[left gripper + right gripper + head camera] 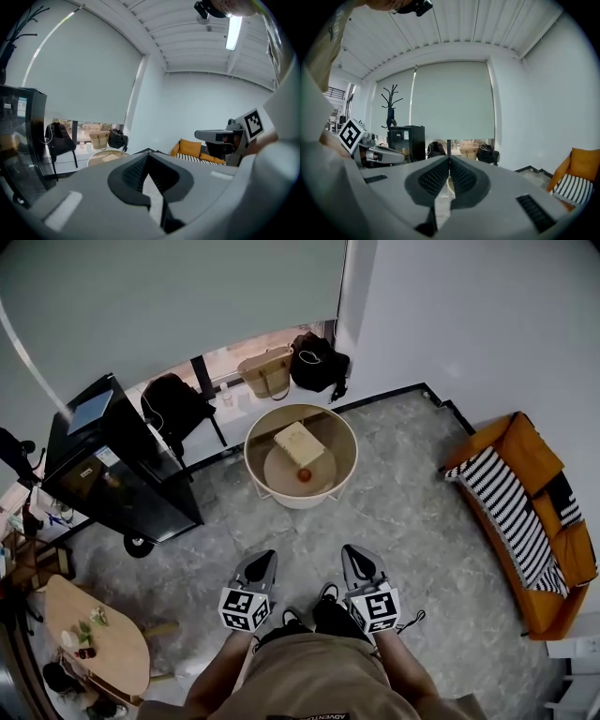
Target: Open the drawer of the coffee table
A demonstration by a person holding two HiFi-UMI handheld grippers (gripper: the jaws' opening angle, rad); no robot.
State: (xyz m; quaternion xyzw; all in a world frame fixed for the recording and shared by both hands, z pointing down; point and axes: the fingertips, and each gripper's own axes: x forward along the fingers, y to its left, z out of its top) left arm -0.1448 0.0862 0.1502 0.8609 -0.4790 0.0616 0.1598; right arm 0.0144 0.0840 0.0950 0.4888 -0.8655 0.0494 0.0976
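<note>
Legs (319, 676) in tan trousers are closest, at 6 o'clock. Just ahead of them, the left gripper (263, 561) has its jaws shut tight, with nothing in them. So does the right gripper (352, 553). The round coffee table (251, 470) stands at 12 o'clock, well apart from both. An orange sofa (534, 484) sits at 3 o'clock.

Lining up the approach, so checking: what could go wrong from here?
Both the left gripper and right gripper are shut, so either could bump rather than grip on arrival. The round table shows no drawer from here; you may approach the wrong side. A hard tug could jostle the beige block and small red object on it.
</note>
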